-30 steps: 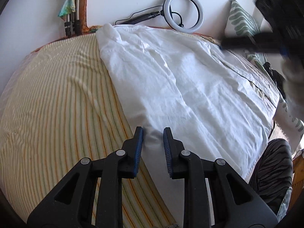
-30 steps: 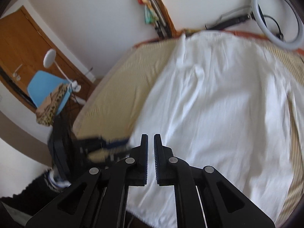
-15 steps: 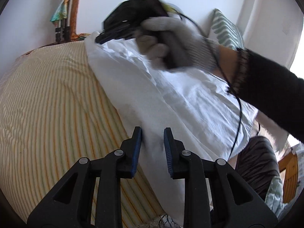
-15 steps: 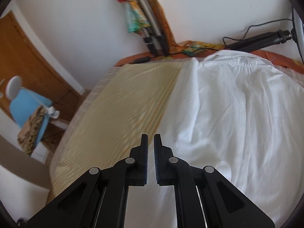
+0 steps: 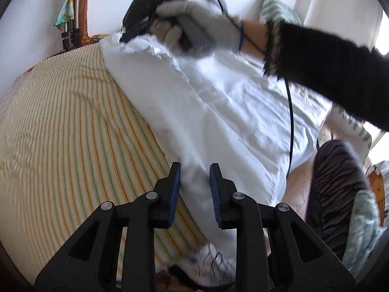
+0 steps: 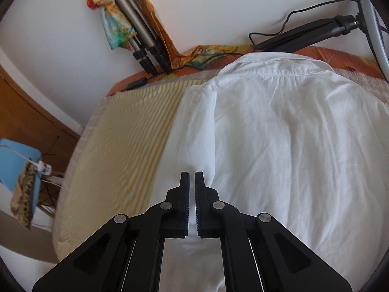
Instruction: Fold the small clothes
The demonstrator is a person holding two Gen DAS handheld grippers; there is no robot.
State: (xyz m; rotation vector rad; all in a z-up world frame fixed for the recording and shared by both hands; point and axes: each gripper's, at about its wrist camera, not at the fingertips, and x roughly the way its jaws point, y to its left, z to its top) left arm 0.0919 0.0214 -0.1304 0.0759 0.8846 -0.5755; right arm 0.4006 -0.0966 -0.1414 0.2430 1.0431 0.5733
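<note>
Left wrist view: far left, folded tripod legs (image 5: 70, 24) leaning against the wall, a colourful cloth (image 5: 64, 12) tied near the top. Below, striped bedsheet (image 5: 63, 126) filling the left half. Near centre, left gripper (image 5: 194, 172) low over the near edge of the white shirt (image 5: 218, 102), jaws released with a clear gap, cloth visible between the fingers but not pinched. Shirt spread from near centre to far right across the bed. Above it, right gloved hand (image 5: 194, 29) gripping the right gripper (image 5: 128, 36) over the far collar end, blurred. Far right, patterned pillow (image 5: 277, 9).

Right wrist view: left, blue chair (image 6: 22, 160) beside the bed. Centre, right gripper (image 6: 192, 177) over the shirt (image 6: 291, 133), jaws nearly clenched, only a thin slit between them, nothing grasped. Far right, ring light stand (image 6: 316, 31) against the wall.
</note>
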